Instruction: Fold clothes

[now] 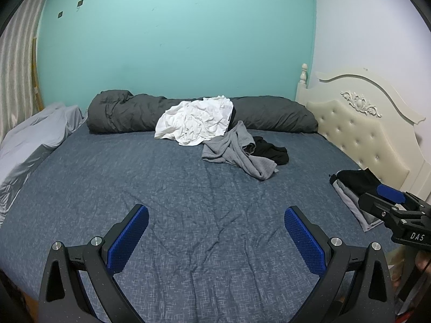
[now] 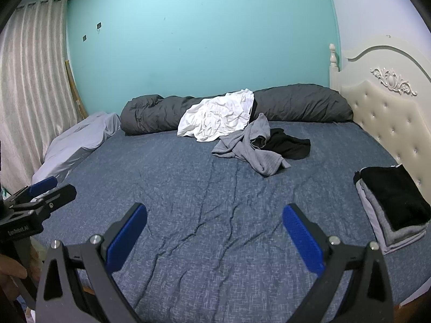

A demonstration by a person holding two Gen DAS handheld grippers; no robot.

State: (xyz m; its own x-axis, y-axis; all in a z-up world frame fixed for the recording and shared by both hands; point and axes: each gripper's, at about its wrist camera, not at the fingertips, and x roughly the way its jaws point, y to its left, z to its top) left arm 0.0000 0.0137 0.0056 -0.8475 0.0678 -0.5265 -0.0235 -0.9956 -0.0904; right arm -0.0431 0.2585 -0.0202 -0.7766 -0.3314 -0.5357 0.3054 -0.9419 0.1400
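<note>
Left gripper (image 1: 216, 238) and right gripper (image 2: 214, 238) hover side by side, jaws spread wide, seemingly level.

Creased matt blue heathered cloth bedsheet (image 2: 204, 188); crumpled white cotton garment (image 2: 218, 117); tufted cream padded headboard (image 2: 385, 118), faintly glossy.

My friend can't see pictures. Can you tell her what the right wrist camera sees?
An open tool hovers over a blue bed holding nothing. Far off lie crumpled white, grey and black clothes; a folded stack sits at the right by the headboard.
</note>
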